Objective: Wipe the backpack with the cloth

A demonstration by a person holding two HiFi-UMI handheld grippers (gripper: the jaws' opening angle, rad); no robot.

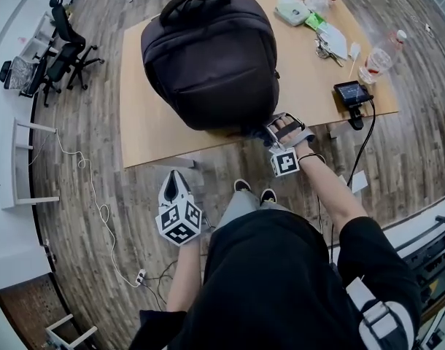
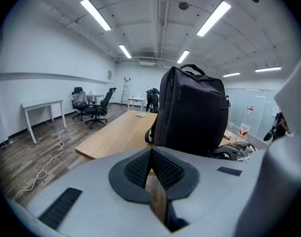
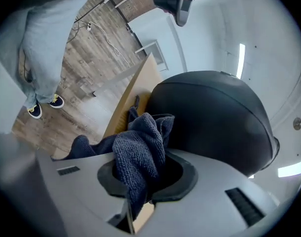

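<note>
One bag (image 1: 211, 60) is the whole job, and it stands upright on the table (image 1: 149, 122), toward the near edge. Its long axis runs straight up, with the carry handle at the top and a broad dark side turned to me. I judge that it was set on end so that the big faces are open to a wipe from top to base.

Low at the bag's near right corner is my right claw (image 1: 275, 131), clamped on the cloth (image 3: 140, 157). A thick blue fold is pinched between the pads, and the rest bunches out ahead toward the bag. The bunch sits just beside the bag's lower curve; whether it presses on the fabric, I cannot tell. Held this way, the loose front of the cloth meets the bag before the claw does, which should spare it a scrape.

My left claw (image 1: 173, 177) hangs off the table's near edge, well apart from the bag, closed with nothing in it and aimed at the bag. I think it is only waiting, since the bag stands unaided.

Far right on the table lie a bottle (image 1: 379, 58) and some small clutter, clear of the work.
</note>
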